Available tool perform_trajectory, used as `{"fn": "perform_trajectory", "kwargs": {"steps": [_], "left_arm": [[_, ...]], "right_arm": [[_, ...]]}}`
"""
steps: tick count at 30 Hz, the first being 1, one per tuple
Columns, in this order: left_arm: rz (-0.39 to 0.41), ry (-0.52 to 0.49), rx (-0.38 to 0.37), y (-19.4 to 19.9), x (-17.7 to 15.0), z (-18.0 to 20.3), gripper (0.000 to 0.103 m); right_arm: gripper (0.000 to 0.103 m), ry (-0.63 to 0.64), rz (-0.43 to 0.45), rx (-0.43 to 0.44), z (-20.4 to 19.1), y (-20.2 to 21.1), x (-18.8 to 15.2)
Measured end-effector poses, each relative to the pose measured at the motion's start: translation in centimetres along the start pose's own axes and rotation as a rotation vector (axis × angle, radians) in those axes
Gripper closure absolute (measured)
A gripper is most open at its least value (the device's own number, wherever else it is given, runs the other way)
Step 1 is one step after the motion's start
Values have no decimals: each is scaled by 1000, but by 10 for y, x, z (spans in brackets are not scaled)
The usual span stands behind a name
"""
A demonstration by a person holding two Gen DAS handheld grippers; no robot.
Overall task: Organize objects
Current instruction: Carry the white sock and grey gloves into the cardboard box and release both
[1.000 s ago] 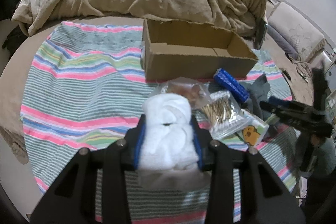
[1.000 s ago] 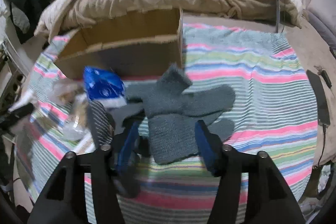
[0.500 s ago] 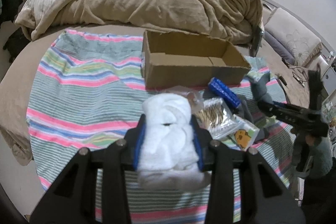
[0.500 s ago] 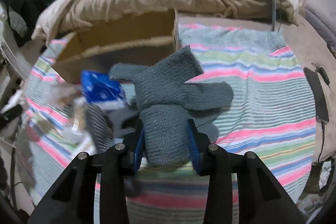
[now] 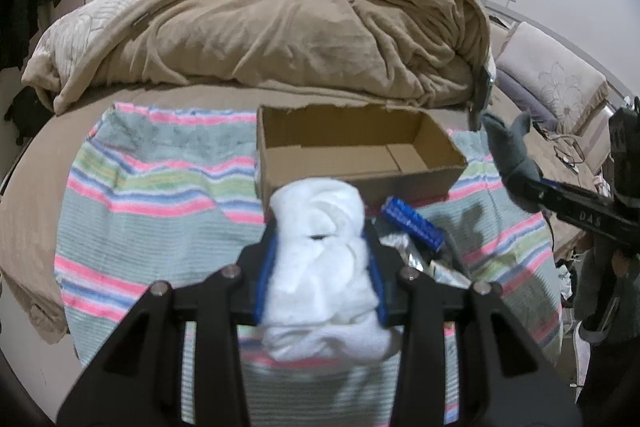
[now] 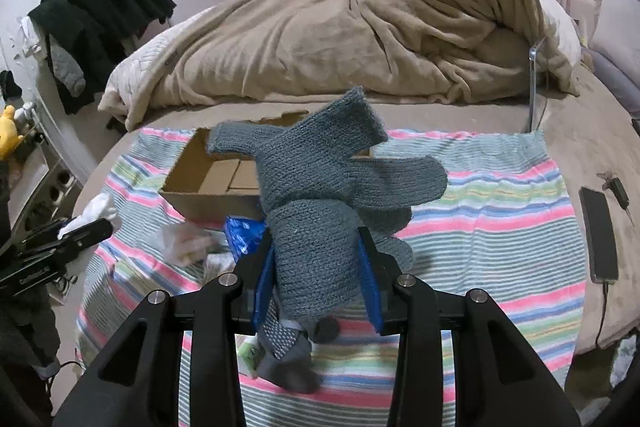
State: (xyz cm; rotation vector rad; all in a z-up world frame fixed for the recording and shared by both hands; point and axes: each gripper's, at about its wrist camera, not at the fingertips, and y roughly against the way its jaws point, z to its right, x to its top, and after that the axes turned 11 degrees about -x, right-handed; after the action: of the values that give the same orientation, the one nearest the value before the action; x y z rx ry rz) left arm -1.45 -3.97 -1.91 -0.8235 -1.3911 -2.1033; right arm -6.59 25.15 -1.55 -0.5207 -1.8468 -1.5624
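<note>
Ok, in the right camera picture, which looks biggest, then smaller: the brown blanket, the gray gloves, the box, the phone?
1. Brown blanket.
2. Gray gloves, though they sit close to the camera in the right gripper, so this is unsure.
3. Box, partly hidden.
4. Phone.

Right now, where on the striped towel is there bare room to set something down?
The striped towel is bare left of the cardboard box, and right of the grey gloves up to the phone. In front of the box it is crowded: blue packet and plastic bags.
</note>
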Motion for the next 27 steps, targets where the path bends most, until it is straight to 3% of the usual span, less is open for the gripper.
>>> {"fn": "perform_trajectory", "kwargs": {"steps": [16,27], "left_arm": [[42,-44,25,-28,37,-3,64],[54,-91,24,-61,62,-7,64]], "right_arm": [[62,41,68,26,-9,-18,47],[62,43,59,25,-15,-47,64]]}}
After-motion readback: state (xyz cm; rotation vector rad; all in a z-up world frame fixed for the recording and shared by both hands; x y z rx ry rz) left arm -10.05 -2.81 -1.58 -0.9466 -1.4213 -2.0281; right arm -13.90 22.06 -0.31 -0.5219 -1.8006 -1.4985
